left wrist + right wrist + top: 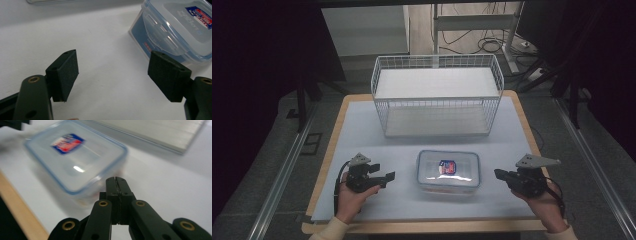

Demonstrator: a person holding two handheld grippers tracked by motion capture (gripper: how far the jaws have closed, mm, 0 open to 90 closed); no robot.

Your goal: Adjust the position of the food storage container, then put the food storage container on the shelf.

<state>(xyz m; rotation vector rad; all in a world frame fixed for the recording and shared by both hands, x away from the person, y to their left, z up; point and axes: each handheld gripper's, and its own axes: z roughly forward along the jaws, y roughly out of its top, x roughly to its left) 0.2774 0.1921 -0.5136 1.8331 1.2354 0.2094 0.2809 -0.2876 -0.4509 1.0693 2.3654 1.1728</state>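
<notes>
The lidded container point(448, 170) sits between my grippers. My left gripper point(384, 180) gapes wide, ready to grasp it; my right gripper point(499, 174) is pinched closed, empty.

Red, white and blue label point(199, 16) on the lid of the clear plastic food container point(448, 171), lettering too small and blurred to read. Faint raised figures beside that label in the left gripper view, not legible. Pale print on the container's side sticker point(147, 37), likewise unreadable.
</notes>
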